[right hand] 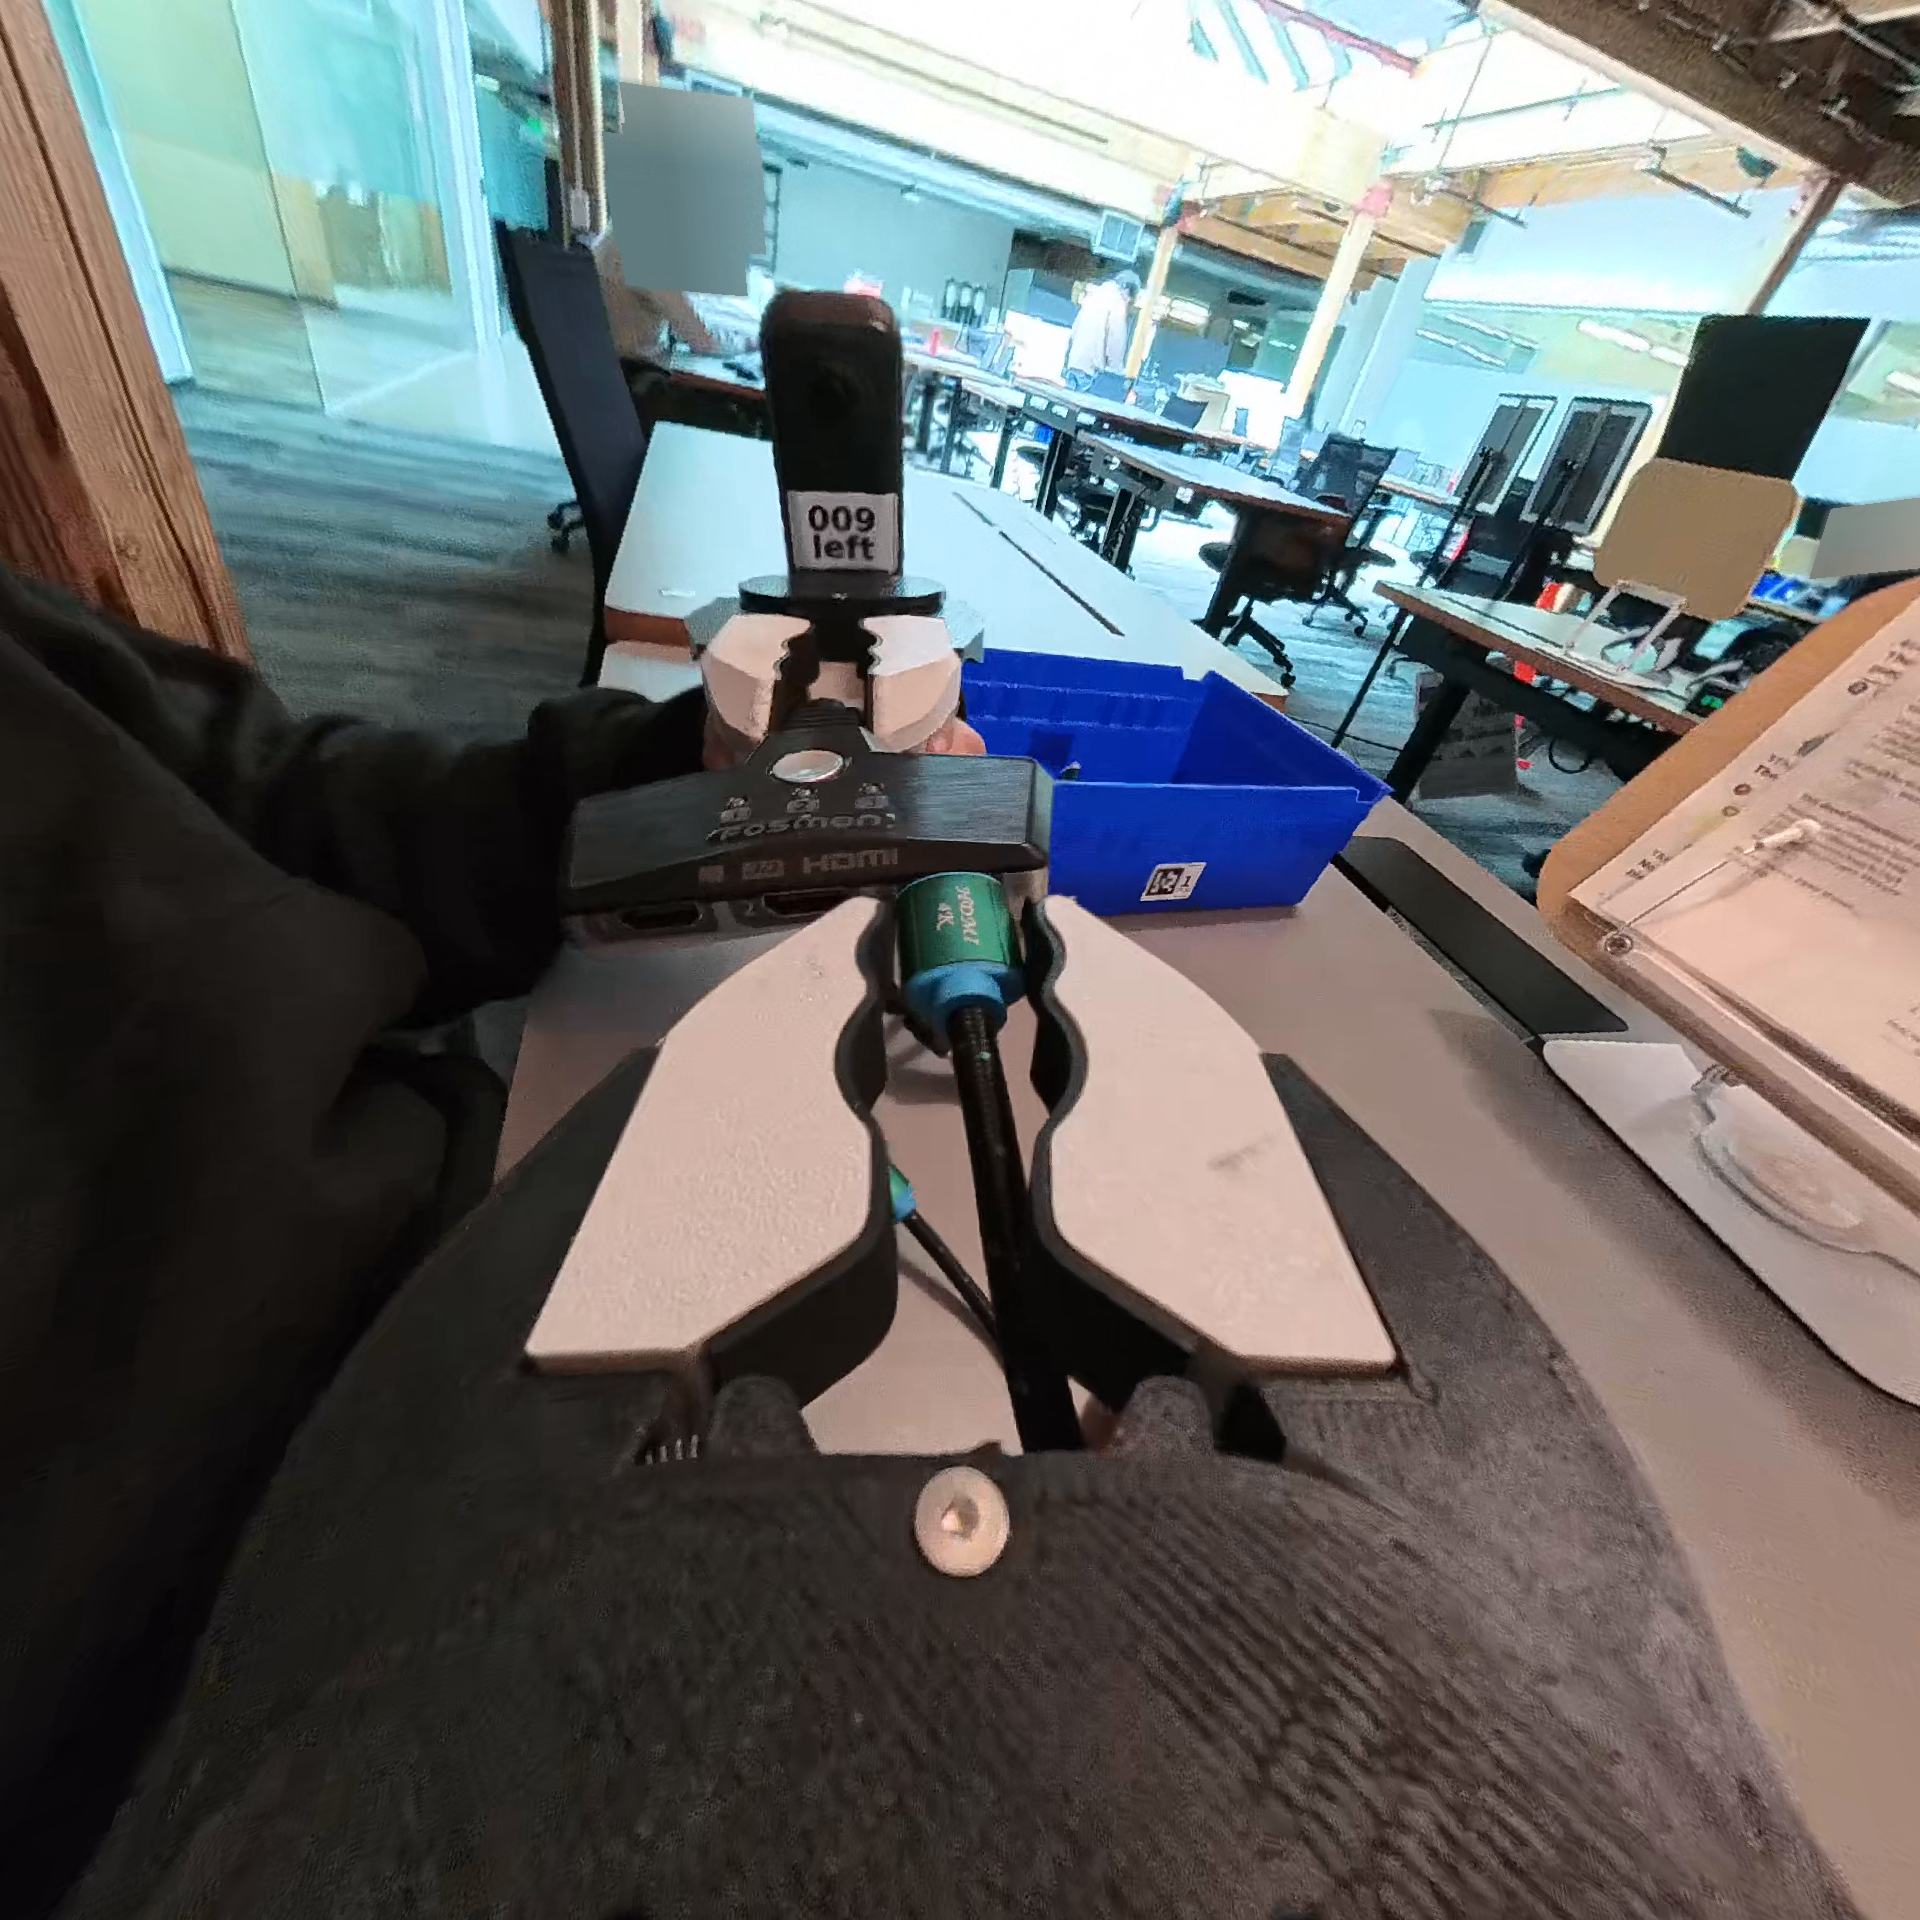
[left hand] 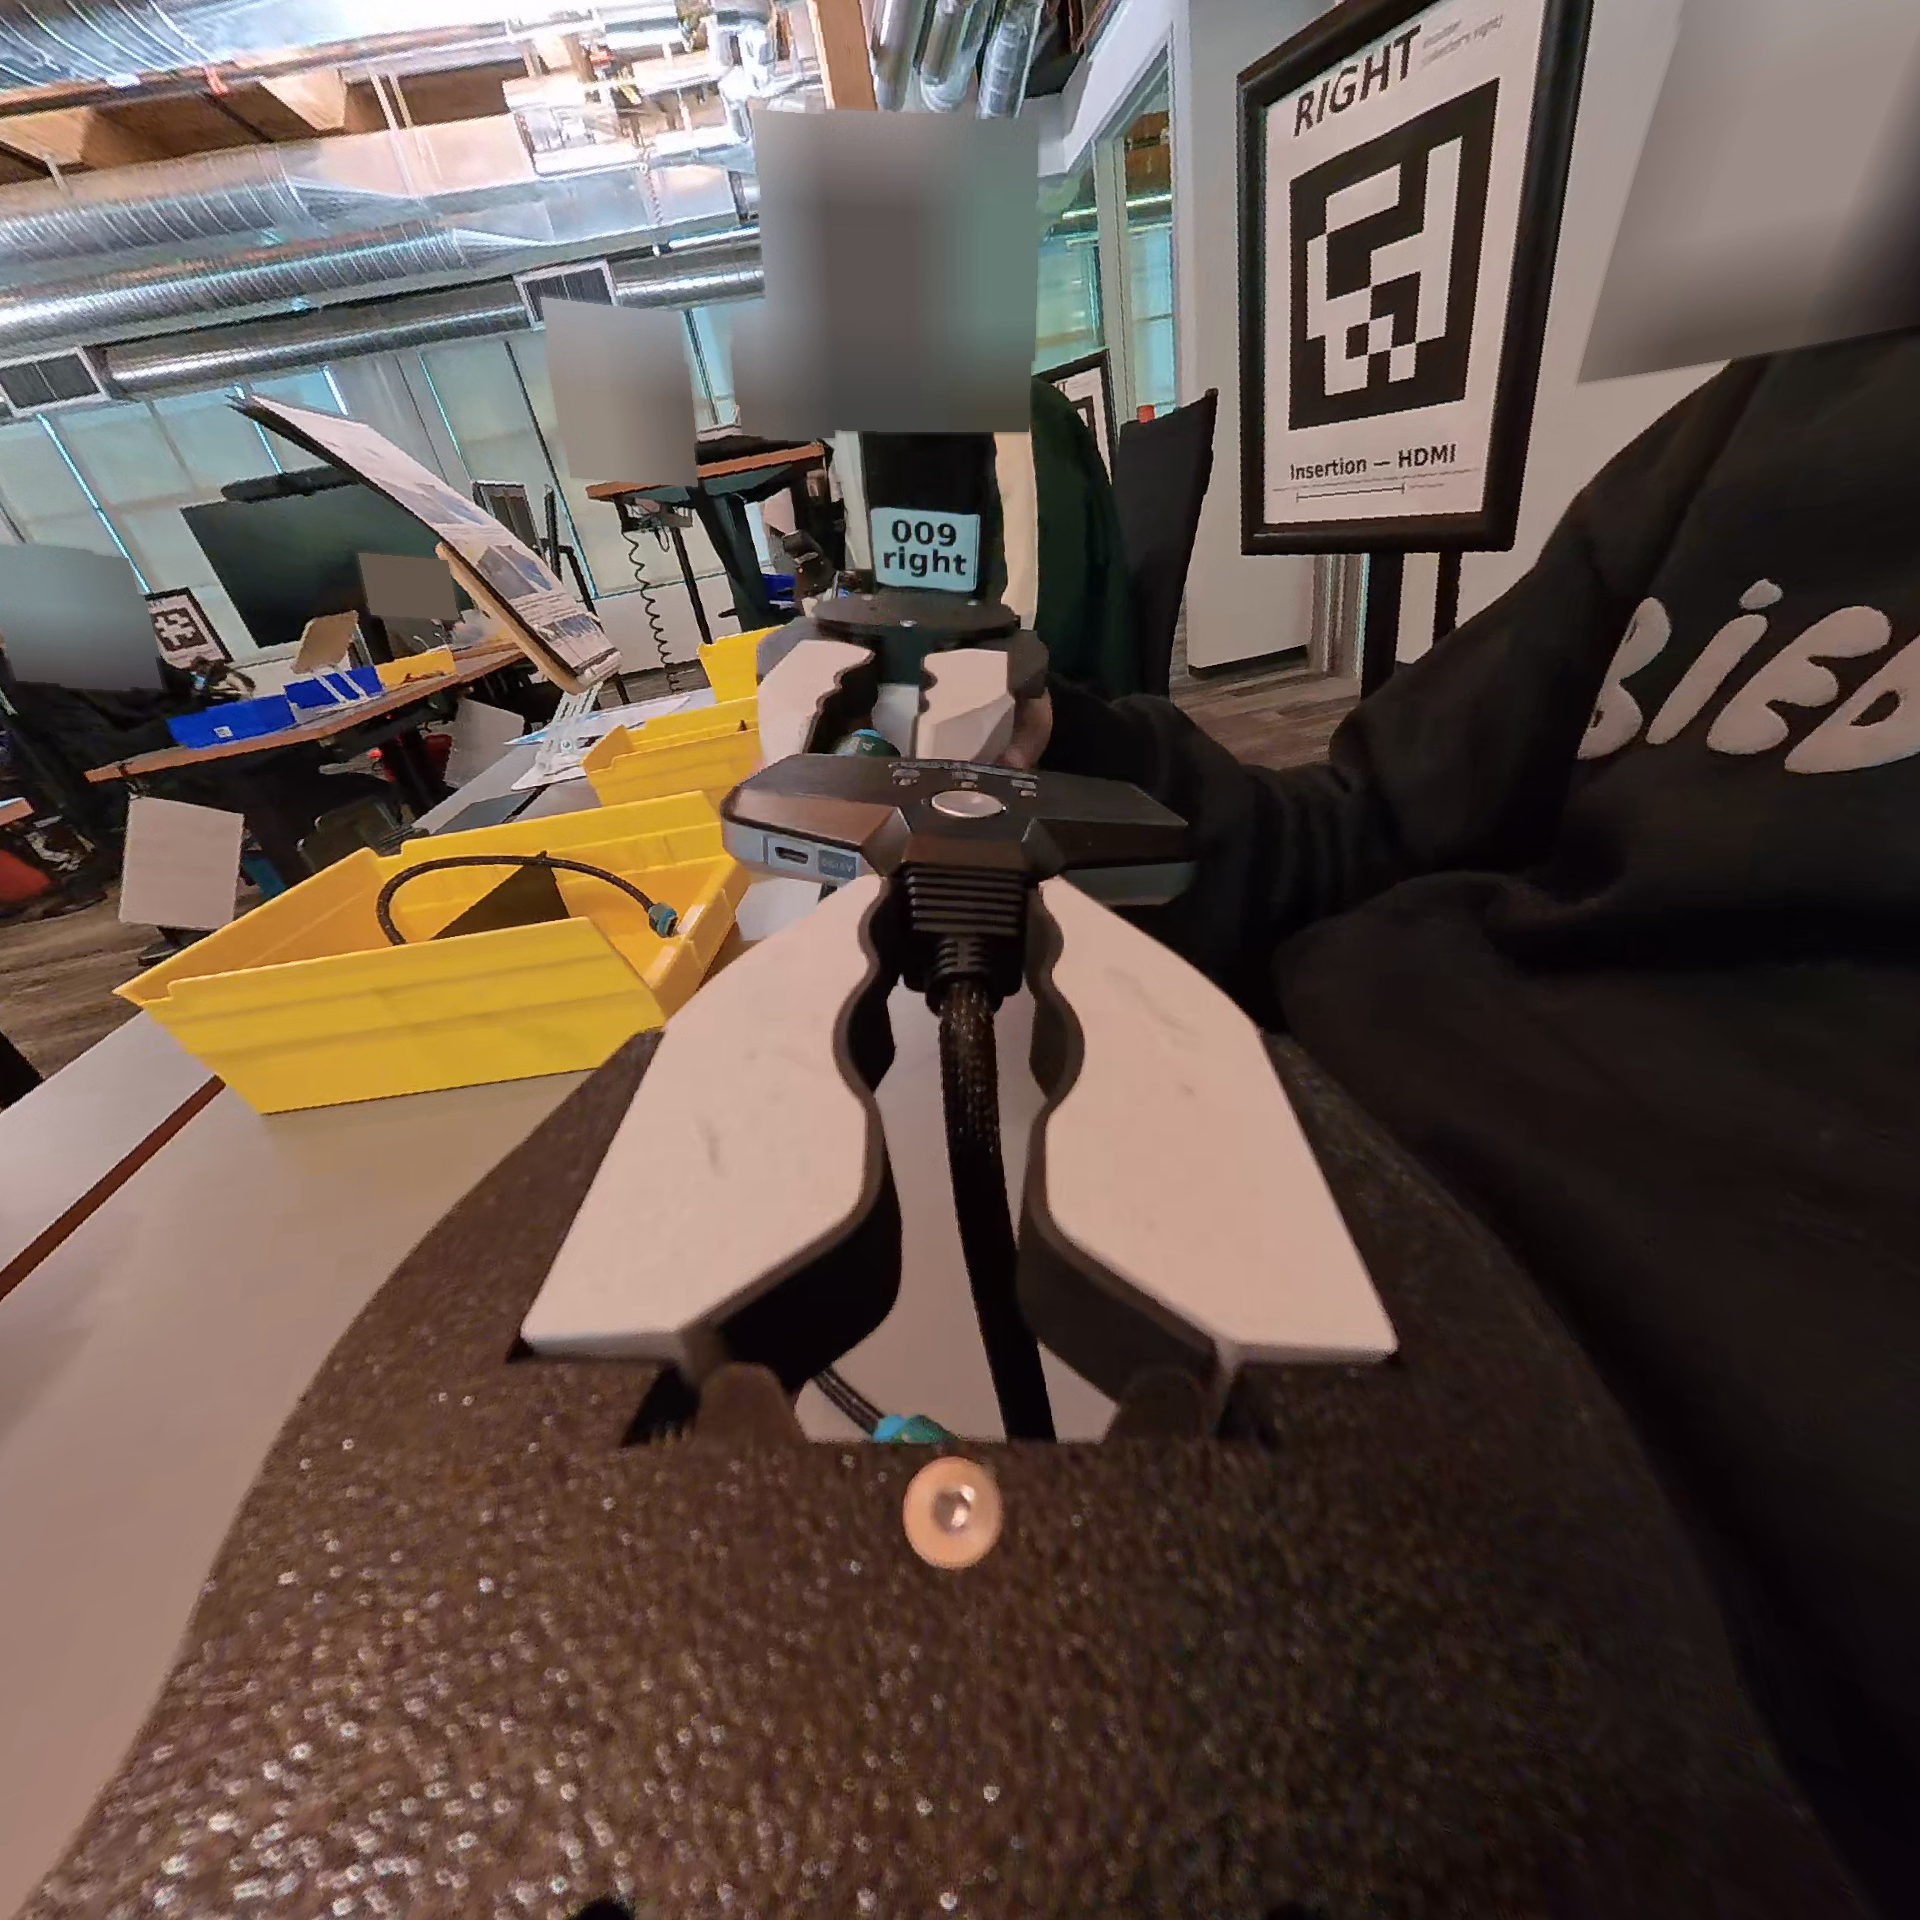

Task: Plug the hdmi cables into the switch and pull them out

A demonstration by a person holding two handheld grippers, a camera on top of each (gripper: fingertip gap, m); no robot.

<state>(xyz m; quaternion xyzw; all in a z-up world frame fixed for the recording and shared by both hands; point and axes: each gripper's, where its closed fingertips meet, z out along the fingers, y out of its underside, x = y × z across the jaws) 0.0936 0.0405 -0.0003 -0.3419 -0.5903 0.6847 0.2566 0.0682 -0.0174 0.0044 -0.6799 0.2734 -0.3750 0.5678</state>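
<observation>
The black HDMI switch with a round silver button is held above the table between both grippers. My left gripper is shut on the ribbed black neck of the switch's own braided cable. My right gripper is shut on a green HDMI plug with a blue collar. The plug's front end sits at the right-hand port of the switch; its metal tip is hidden. Two ports to its left stand empty. Each gripper shows in the other's view: the right gripper and the left gripper.
A yellow bin at the left holds another cable. A blue bin stands behind the switch. A second green plug lies on the grey table below. A document stand is at the right. A person's dark sleeve is close.
</observation>
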